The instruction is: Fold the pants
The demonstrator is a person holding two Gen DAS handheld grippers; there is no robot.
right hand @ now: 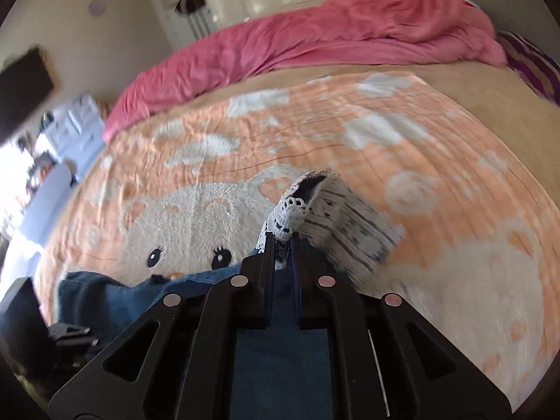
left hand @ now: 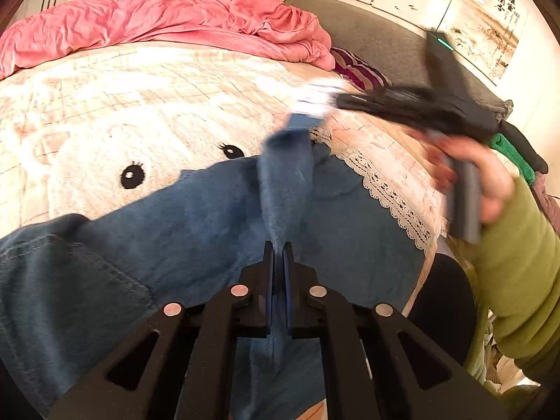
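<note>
Item: pants (left hand: 196, 210), blue denim with a white lace-trimmed hem (right hand: 336, 213); I see visible stitching on a pocket panel toward my left gripper's near left. They lie on the bed blanket (left hand: 122, 105), partly lifted.

Orientation: in the left wrist view the main body runs from the near left across to the right, under and past my left gripper (left hand: 279, 248). A raised ridge of cloth climbs from its fingertips up and away toward my right gripper (left hand: 353, 102).

Left gripper: jaws pressed together on that denim ridge.

Right gripper (right hand: 282, 236): jaws nearly together, pinching the lace hem; the hem bunches up just ahead of the fingertips, blurred. Denim hangs below between the fingers. The right hand (left hand: 490, 178), in a green sleeve, grips its handle.

Support: peach and white blanket with a cartoon animal face, its eyes just beyond the denim's far edge.

Beyond: rumpled pink duvet (left hand: 168, 17) along the far side; striped purple pillow (left hand: 360, 70) to its right.
</note>
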